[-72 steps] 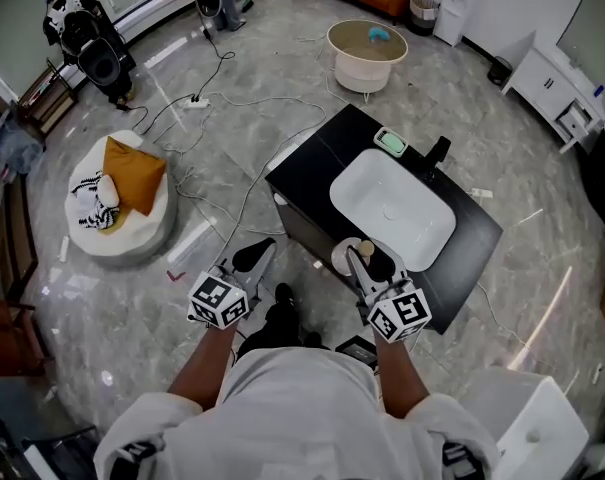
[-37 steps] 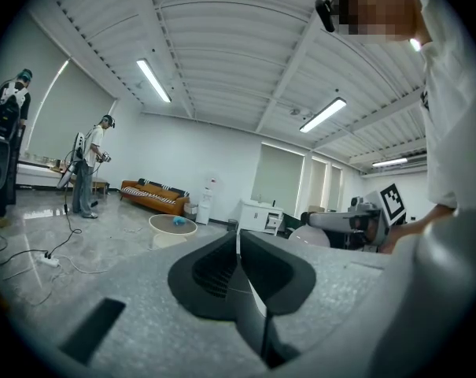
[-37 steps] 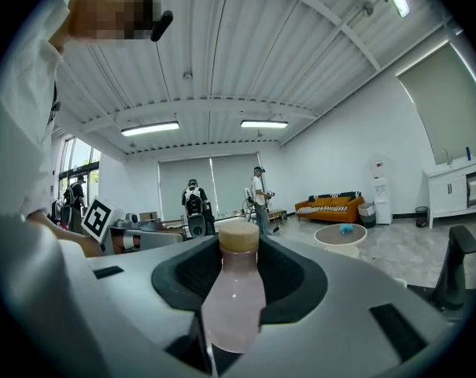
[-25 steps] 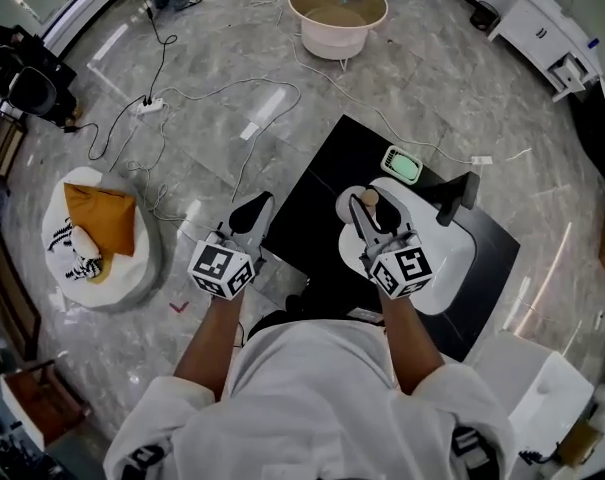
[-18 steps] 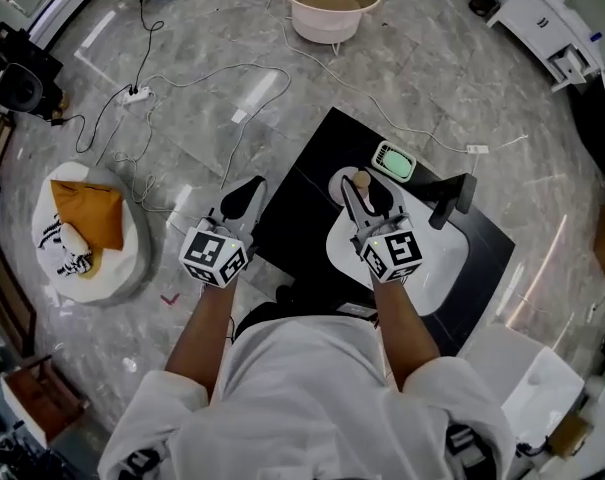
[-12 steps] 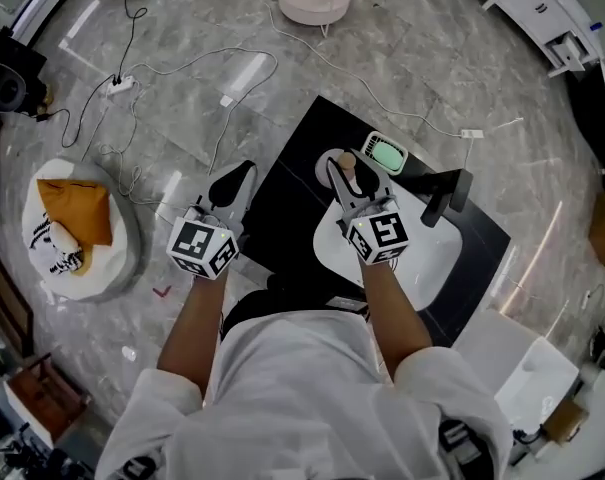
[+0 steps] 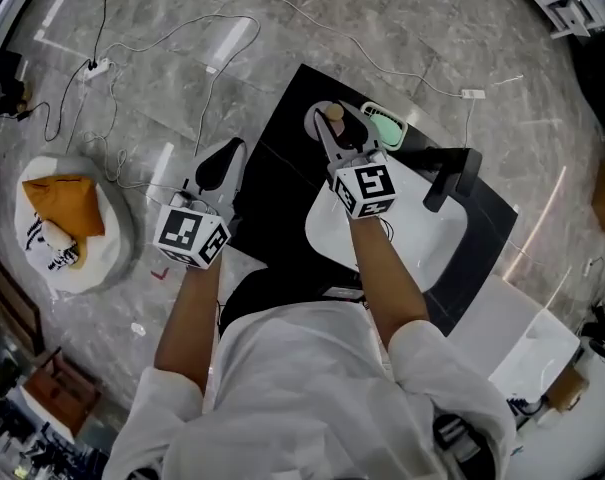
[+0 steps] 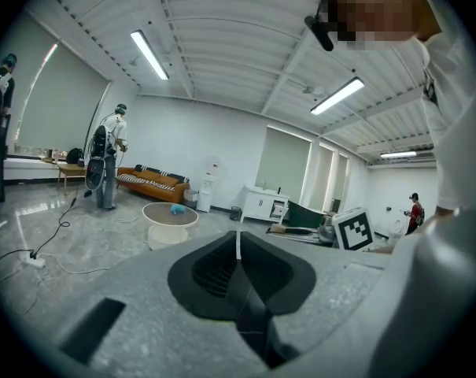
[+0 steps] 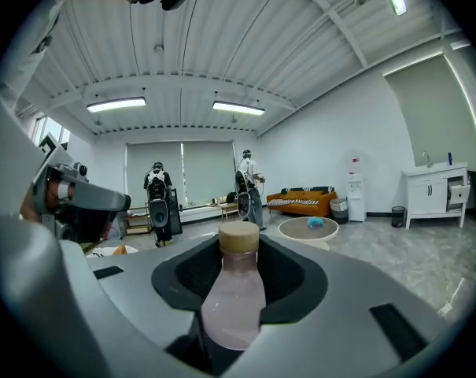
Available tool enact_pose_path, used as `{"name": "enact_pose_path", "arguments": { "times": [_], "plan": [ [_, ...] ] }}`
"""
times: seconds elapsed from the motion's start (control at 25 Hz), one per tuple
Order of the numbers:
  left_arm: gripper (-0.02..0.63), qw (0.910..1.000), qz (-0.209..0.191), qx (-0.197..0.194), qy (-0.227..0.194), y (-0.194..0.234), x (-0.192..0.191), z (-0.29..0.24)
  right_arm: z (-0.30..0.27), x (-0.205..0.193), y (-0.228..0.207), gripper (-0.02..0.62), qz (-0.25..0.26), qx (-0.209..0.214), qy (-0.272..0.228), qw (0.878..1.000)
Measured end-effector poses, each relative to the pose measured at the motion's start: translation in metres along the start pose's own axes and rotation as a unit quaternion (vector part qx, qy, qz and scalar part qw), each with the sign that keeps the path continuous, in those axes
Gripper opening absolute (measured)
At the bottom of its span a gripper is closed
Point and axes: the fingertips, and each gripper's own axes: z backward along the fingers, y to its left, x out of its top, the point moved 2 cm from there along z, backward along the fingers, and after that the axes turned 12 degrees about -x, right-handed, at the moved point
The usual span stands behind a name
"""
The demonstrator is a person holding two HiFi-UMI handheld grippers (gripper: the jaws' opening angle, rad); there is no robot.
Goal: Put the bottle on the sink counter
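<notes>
Item one, far left: a white floor cushion (image 7: 70, 230) with an orange pillow, well apart from the work.

Item two: the left gripper (image 7: 220, 160) hangs over the floor just beside the counter's left edge. In the left gripper view its jaws are pressed together with nothing between them.

Item three: the black sink counter (image 7: 282, 173) carries a white basin (image 7: 427, 233).

Item four: the right gripper (image 7: 334, 136) is clamped on the bottle (image 7: 331, 115), a pale pinkish bottle with a tan cap (image 9: 239, 238), gripped round its body and held upright. It is over the counter's far left corner. Whether its base touches the top cannot be told.

Item five: a green soap dish (image 7: 386, 126) lies just beside the bottle; a black faucet (image 7: 452, 178) stands further right.

Risk, as judged: the corner leaves little margin, so letting go with the base short of the surface or off the edge could tip the bottle to the floor. Drifting right could knock the soap dish.

Markings: no brand or label can be read on the bottle. Only the square marker patterns on the cubes show.
</notes>
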Motion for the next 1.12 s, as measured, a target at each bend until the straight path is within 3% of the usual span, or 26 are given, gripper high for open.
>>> {"name": "enact_pose_path", "arguments": {
  "times": [1.12],
  "plan": [
    [0.029,0.9991,0.032,0.007,0.028,0.019,-0.048,-0.007,-0.088,-0.055,-0.009,0.144,0.06,-0.009,0.003,0.998]
  ]
}}
